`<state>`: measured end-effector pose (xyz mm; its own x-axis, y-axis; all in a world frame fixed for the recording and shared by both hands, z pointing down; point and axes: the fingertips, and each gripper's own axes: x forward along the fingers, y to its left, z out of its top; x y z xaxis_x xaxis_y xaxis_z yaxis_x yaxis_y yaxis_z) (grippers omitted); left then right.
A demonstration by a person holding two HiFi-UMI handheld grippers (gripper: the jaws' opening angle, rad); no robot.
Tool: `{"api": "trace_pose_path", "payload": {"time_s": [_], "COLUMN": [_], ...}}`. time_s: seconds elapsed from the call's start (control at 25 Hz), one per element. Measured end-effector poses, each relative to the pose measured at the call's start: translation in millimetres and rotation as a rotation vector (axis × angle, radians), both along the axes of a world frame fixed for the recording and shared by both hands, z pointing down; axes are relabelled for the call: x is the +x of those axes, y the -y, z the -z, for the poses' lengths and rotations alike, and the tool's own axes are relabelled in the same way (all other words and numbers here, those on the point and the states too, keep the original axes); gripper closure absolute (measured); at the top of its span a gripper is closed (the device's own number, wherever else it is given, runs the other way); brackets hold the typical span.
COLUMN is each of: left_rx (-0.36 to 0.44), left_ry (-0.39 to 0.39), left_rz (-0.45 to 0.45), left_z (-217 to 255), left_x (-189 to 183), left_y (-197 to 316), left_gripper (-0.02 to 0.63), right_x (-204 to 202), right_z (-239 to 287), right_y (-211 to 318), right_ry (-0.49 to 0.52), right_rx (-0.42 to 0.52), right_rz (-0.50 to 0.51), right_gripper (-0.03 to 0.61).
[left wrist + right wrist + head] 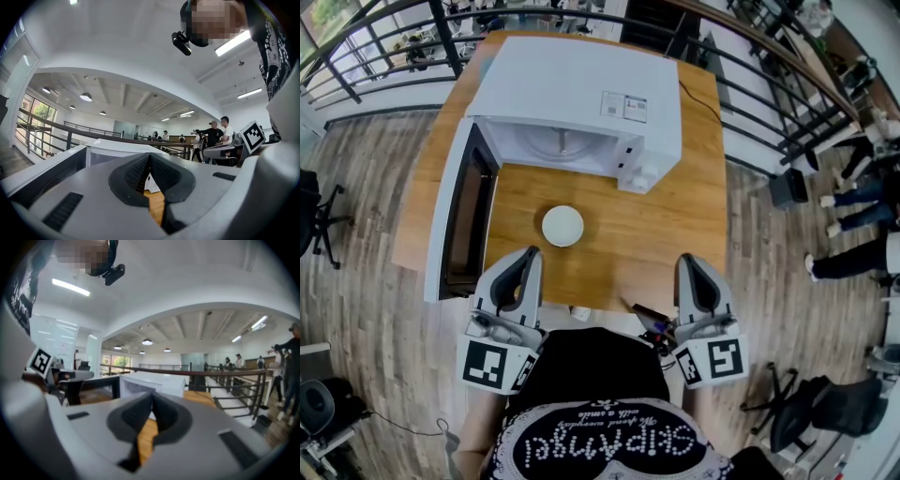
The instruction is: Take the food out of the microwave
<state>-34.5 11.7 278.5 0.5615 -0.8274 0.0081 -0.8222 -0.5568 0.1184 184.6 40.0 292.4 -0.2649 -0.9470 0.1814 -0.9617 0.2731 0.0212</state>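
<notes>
The left gripper (528, 255) and right gripper (692, 262) are held shut, empty, so the bowl (562, 226) could be shoved if approached unopened.

bright even ceiling light, soft shadows, fisheye bending at edges — right tool view blurred

wooden table (675, 225) bears an open microwave (572, 94) and a white bowl (562, 226).

The boxy white microwave oven (581, 94) stands at the far end of the wooden table (675, 234). Its dark-windowed door (459, 216) is swung wide open to the left. The small round white bowl (562, 226) sits upright on the table, outside and just in front of the open cavity.
</notes>
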Motion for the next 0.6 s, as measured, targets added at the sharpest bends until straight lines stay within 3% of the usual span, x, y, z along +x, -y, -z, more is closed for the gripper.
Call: {"api": "trace_pose_path", "payload": {"time_s": [0.6], "left_rx": [0.012], "left_ry": [0.001], "left_rz": [0.007], "left_z": [3.2], "left_x": [1.6], "left_y": [-5.5], "left_gripper": [0.581], "right_x": [5.1], "right_z": [-3.8], "right_y": [-6.0], "right_ry": [-0.016], "right_rx": [-0.01], "right_rz": [0.004], "right_gripper": [0.546]}}
